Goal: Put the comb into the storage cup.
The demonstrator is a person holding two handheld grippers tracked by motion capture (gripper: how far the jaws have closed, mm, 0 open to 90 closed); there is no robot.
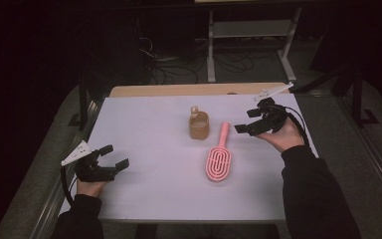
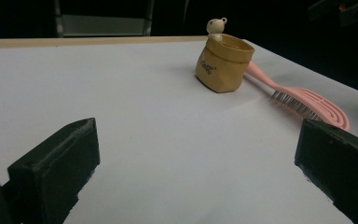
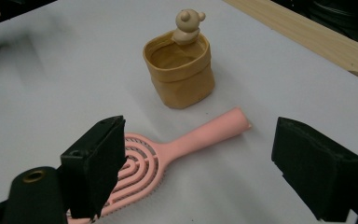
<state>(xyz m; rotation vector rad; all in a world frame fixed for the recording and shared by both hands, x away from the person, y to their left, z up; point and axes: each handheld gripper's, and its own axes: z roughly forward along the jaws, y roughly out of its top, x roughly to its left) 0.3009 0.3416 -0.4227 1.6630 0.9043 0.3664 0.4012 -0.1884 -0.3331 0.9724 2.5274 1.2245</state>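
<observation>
White table [image 1: 144,194], dark surroundings; the floor and the shelving behind the far edge are hard to make out in the high view.

Right gripper [image 1: 245,121] hangs above the table just right of the pink hairbrush [image 1: 219,159], jaws set wide apart with nothing between the pads. In the right gripper view the brush handle [image 3: 209,133] lies in the gap below the jaws, apart from both; the left jaw covers part of the brush head, and the head's lower end is cut off by the frame edge.

Left gripper [image 1: 114,157] sits low at the near-left part of the table, jaws wide, holding nothing, well apart from the brush.

The hairbrush lies flat near the table's middle, handle pointing away from the person, bristles down. Its handle tip rests just beside the tan pouch [image 1: 199,126], which stands upright. A small bear-shaped figure [image 3: 188,25] perches on the pouch's rim; whether it is attached cannot be told.

Writing: dark print on the pouch's side [image 2: 208,68] in the left gripper view, too small and tilted to read with certainty. From that view the pouch hides the brush's handle end.
</observation>
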